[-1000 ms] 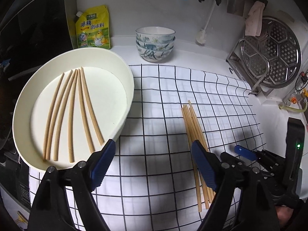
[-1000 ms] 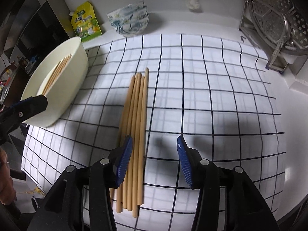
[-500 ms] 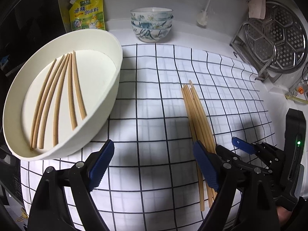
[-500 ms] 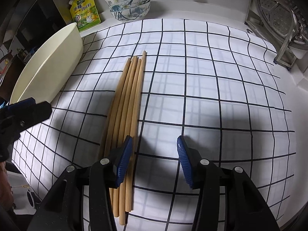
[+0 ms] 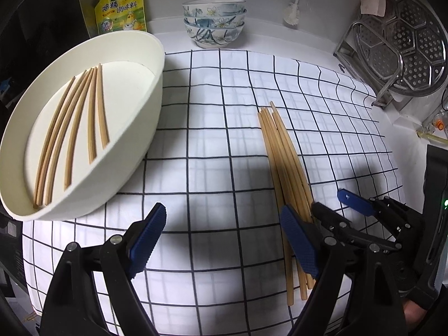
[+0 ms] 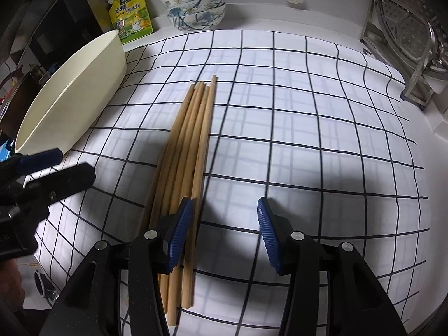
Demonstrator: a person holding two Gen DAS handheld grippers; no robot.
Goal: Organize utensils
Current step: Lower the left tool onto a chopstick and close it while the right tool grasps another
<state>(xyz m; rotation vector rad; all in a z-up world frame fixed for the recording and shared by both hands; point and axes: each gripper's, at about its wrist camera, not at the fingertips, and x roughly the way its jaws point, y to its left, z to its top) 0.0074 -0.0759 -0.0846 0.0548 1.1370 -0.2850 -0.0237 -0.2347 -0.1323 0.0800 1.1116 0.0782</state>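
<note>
A bundle of several wooden chopsticks [image 5: 282, 162] [image 6: 193, 140] lies lengthwise on the checked cloth [image 5: 212, 128]. A cream basin [image 5: 134, 145] [image 6: 70, 92] at the left holds several more chopsticks [image 5: 78, 128]. My left gripper [image 5: 224, 238] is open wide, low over bare cloth between basin and bundle, its right pad beside the bundle's near end. My right gripper [image 6: 224, 232] is open with only cloth between its pads; its left pad [image 6: 179, 235] covers the bundle's near part. Each gripper shows in the other's view: right gripper [image 5: 336, 210], left gripper [image 6: 42, 168].
Stacked patterned bowls [image 5: 214, 22] and a yellow seasoning pouch [image 5: 120, 8] stand at the back. A metal rack with a perforated steamer plate [image 5: 403, 44] fills the right side. A dish brush [image 5: 294, 14] leans on the wall. The cloth ends near the front edge.
My left gripper has sunk toward the cloth and edged away from the basin toward the bundle, still open. The right gripper has barely moved.
</note>
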